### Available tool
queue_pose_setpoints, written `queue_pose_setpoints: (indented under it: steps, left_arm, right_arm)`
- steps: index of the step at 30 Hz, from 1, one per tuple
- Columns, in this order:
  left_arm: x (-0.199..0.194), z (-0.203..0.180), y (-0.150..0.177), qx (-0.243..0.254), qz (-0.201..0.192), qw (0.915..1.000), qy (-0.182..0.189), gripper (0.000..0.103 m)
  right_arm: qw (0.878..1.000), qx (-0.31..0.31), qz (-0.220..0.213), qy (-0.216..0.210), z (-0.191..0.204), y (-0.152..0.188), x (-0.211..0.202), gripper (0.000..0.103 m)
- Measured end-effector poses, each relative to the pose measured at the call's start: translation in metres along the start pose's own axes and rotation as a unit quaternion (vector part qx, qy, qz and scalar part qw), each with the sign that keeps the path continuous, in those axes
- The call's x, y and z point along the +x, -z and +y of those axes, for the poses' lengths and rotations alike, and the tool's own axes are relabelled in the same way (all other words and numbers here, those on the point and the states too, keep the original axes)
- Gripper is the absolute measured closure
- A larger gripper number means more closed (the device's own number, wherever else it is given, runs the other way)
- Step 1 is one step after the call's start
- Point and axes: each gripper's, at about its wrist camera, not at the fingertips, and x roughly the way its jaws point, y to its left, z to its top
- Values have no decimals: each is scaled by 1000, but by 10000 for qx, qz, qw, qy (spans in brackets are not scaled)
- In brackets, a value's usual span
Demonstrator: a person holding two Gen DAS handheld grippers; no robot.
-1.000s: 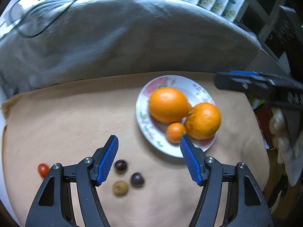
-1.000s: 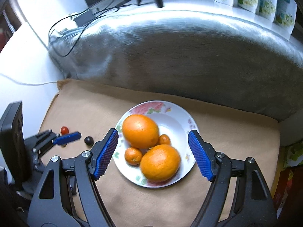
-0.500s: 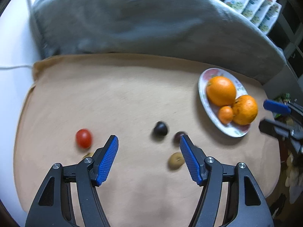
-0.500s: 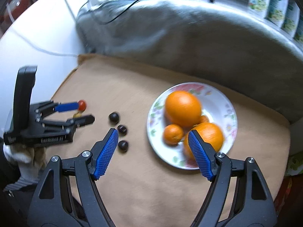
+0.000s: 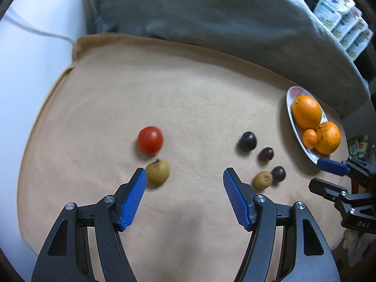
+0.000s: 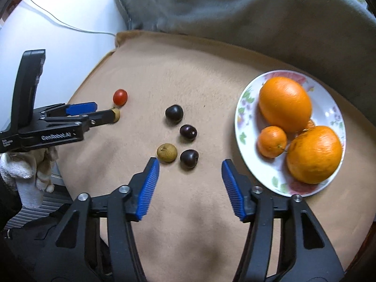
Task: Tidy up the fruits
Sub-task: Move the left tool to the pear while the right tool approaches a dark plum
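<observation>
A red cherry tomato [image 5: 150, 139] and a tan longan [image 5: 158, 172] lie on the tan cloth [image 5: 178, 98] just ahead of my open, empty left gripper [image 5: 185, 176]; the longan touches its left fingertip. Three dark cherries [image 6: 174, 113] [image 6: 188, 132] [image 6: 189, 158] and a second longan [image 6: 167, 152] lie just ahead of my open, empty right gripper [image 6: 190, 166]. A floral plate [image 6: 329, 108] at the right holds two big oranges [image 6: 285, 103] [image 6: 313, 154] and small ones [image 6: 272, 141]. The left gripper also shows in the right wrist view [image 6: 103, 112].
A grey blanket [image 6: 235, 11] lies bunched along the far edge of the cloth. A white surface with a thin cable [image 6: 70, 25] lies to the left. Packets [image 5: 338, 21] stand at the far right.
Both grippers have swung left, away from the plate. The left one now sits over the tomato and longan, the right one over the cherries. Both stay open.
</observation>
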Motion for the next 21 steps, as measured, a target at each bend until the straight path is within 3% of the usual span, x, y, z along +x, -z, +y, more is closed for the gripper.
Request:
queue_pose_setpoints:
  steps: [10,12,21]
  left_arm:
    - [10,35,8,-427,106,9990,93,38]
    - [12,38,10,-481,128,9987,107,40]
    - [19,41,6,-528,183,9983,140,41]
  right_arm:
    - [9993,205,286,-78,-5,-4,35,57]
    - [9993,158,339,-46,-5,-5,39,68]
    - [9991,56,426,-22,-5,-15,53,69]
